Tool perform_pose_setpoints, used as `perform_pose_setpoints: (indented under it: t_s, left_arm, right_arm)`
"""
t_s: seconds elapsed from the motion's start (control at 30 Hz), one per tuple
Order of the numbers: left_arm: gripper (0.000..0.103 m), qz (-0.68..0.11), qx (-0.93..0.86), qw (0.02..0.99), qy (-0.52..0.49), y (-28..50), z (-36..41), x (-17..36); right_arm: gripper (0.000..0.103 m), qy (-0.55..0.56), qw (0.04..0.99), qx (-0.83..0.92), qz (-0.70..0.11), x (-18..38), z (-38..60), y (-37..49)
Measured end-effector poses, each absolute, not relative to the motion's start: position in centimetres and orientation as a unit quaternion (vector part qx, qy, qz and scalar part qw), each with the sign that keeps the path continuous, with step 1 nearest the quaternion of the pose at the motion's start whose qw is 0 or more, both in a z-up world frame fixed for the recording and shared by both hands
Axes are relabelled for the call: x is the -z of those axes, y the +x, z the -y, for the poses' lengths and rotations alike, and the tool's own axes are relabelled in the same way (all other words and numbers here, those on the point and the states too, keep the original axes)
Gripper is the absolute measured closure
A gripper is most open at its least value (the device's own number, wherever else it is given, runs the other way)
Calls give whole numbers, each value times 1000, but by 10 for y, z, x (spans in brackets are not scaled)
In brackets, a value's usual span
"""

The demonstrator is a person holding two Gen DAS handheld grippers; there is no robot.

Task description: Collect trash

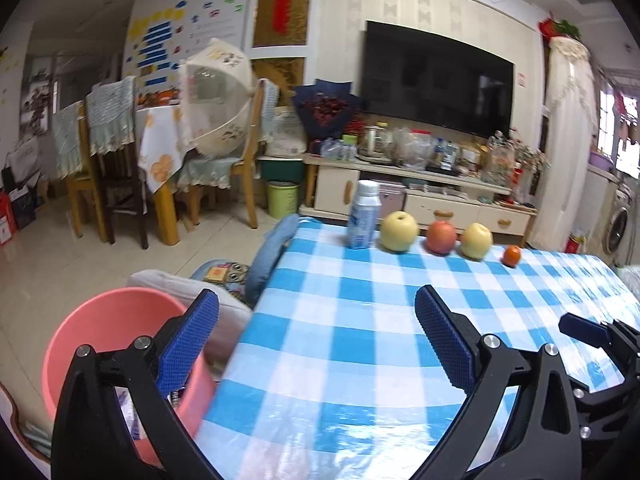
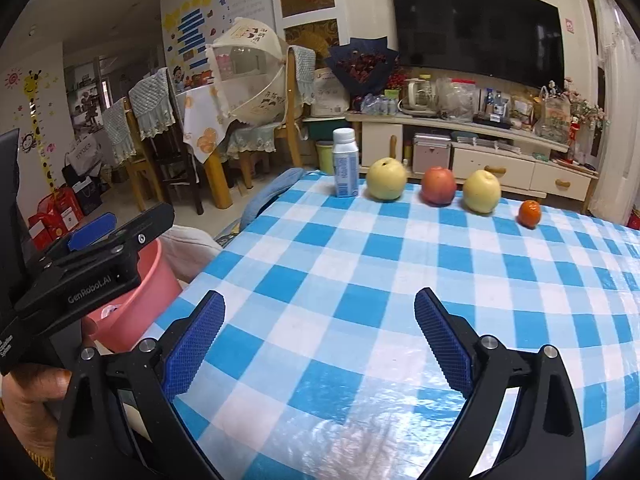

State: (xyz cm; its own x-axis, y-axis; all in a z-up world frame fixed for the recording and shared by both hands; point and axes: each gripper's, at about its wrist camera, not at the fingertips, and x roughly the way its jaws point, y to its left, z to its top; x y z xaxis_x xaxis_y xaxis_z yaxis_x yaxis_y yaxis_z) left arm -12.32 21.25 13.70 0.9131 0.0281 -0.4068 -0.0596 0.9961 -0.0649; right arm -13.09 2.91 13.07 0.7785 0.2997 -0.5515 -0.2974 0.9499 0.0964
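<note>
The pink bin [image 1: 120, 344] sits at lower left of the left wrist view, off the table's left edge, its rim partly behind the left gripper [image 1: 316, 320]. Paper scraps lie inside, mostly hidden by the finger, and I cannot tell what they are. In the right wrist view the bin shows again at left, under the left gripper's body, with a hand [image 2: 32, 396] at the lower left corner.

A small white bottle [image 1: 363, 216] with a blue label stands at the table's far edge, upper centre. Right of it, in a row: a yellow apple [image 1: 398, 232], a red apple [image 1: 441, 237], another yellow apple [image 1: 477, 241] and a small orange [image 1: 512, 255].

The tablecloth [image 2: 360, 280] is blue-and-white check under glossy clear plastic, bare in the near half.

Both grippers hover over it with jaws wide apart, holding nothing; the right gripper [image 2: 320, 320] fills the lower frame of its own view.

Behind: a TV [image 2: 476, 28] at upper right over a cluttered cabinet, dining chairs [image 1: 108, 152] at left.
</note>
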Motion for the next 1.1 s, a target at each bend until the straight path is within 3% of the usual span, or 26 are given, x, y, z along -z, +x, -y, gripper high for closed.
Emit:
perform_pose_setpoints:
  t_s: [1.1]
  left_arm:
    - [4, -201, 33, 979, 26, -142, -74, -150]
  right_arm:
    - [8, 27, 967, -75, -241, -149, 101, -163]
